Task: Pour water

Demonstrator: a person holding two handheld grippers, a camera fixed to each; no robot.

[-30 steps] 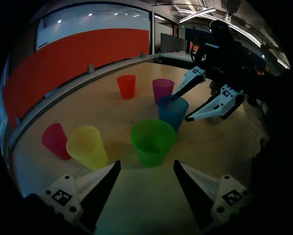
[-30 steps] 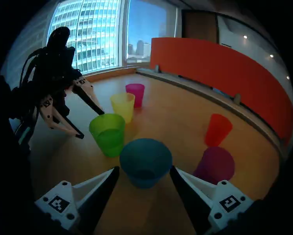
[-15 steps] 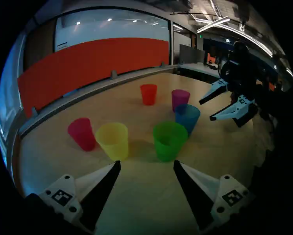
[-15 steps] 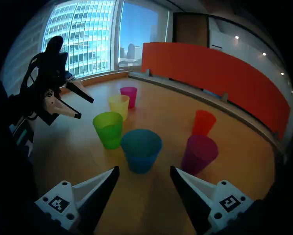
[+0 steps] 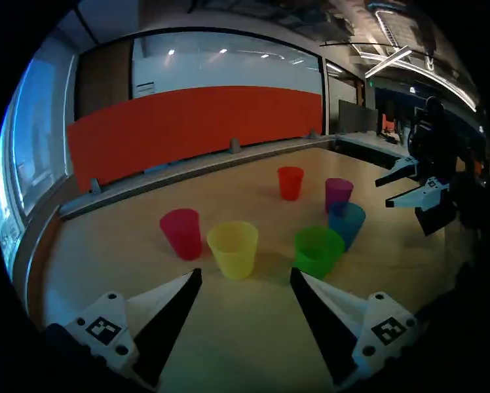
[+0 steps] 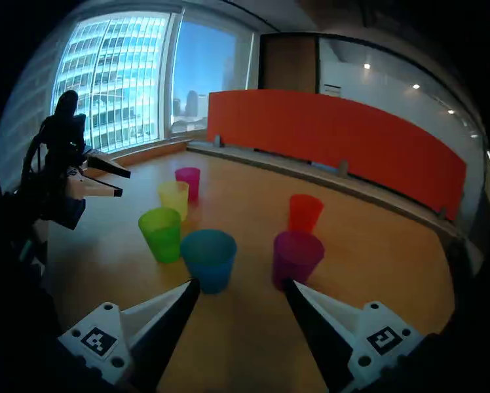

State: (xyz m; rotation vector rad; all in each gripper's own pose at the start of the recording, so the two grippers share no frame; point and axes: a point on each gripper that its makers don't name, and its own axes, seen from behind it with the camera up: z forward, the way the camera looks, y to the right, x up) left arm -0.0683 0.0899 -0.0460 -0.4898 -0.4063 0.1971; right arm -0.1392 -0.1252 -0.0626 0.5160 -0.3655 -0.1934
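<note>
Altogether six stand on the surface (image 5: 245,334): pink cup (image 5: 181,232), yellow cup (image 5: 233,249), green cup (image 5: 318,251), blue cup (image 5: 346,223), purple cup (image 5: 338,193), orange cup (image 5: 290,182); left gripper (image 5: 245,272) and right gripper (image 6: 241,281) fingers spread, empty.

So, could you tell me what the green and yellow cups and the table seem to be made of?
Green cup and yellow cup: probably thin translucent plastic, since light glows through their walls. Table: pale wood or wood-look laminate, smooth with a soft sheen; which one is unclear.

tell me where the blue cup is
In the right gripper view the blue cup stands on the wooden table left of centre, between the green cup and the purple cup.
</note>
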